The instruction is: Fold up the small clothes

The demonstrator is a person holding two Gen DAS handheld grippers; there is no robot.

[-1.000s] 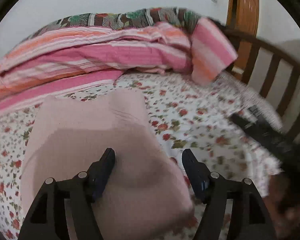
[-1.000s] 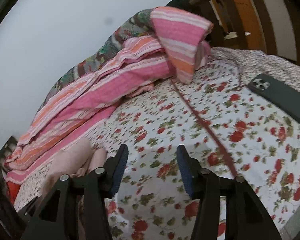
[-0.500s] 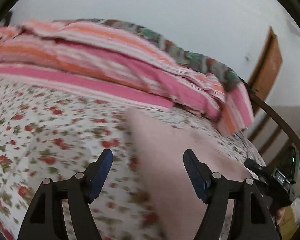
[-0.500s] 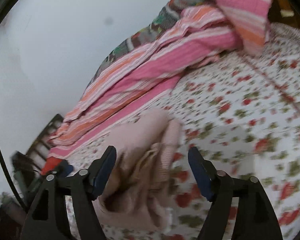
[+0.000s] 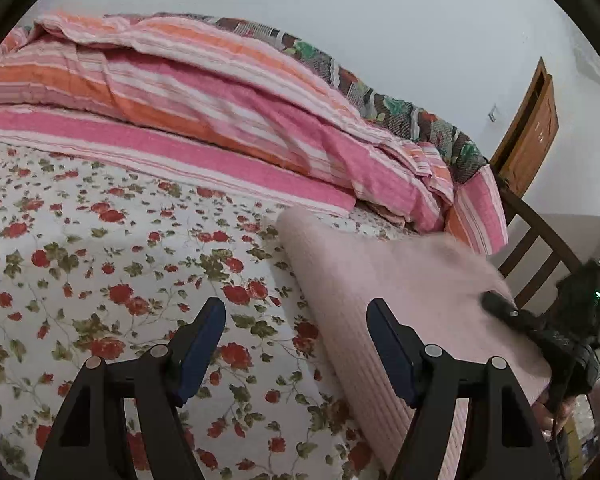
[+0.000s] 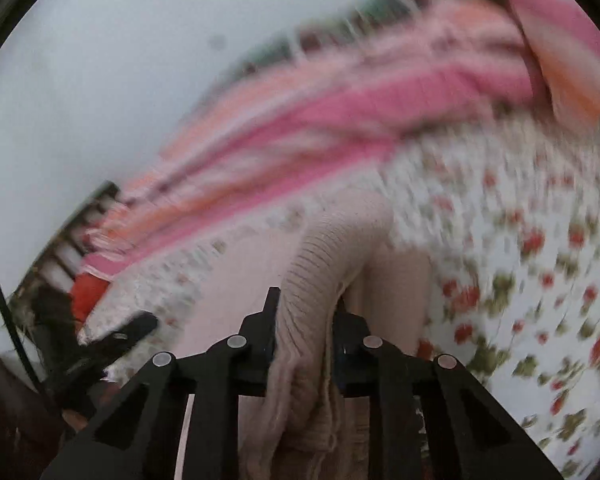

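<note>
Knitwear first: pale pink ribbed sweater (image 5: 400, 300) lying on the floral bedsheet (image 5: 100, 264), near the striped pink-and-orange quilt (image 5: 204, 96) bunched along the wall side. Right gripper (image 6: 304, 340) closing on a gathered ridge of that sweater, ribbed fabric bunched between the jaws and pads seemingly already biting; same gripper visible in the left view at the sweater's far right edge, by the wooden bed rail (image 5: 540, 240). Left gripper (image 5: 296, 344) spread wide, nothing between its jaws, hovering over bare sheet just beside the sweater's left edge. Step in hand, by the look of it: securing one edge before carrying it across. Best done by finishing the pinch fully before any lift, catching all layers rather than a single loose one. Worth bringing the empty left jaws onto the matching edge so both corners rise level. Keep the pull low and slow; soft knit stretches and slumps easily. Right view heavily blurred, so exact layer count unclear.
</note>
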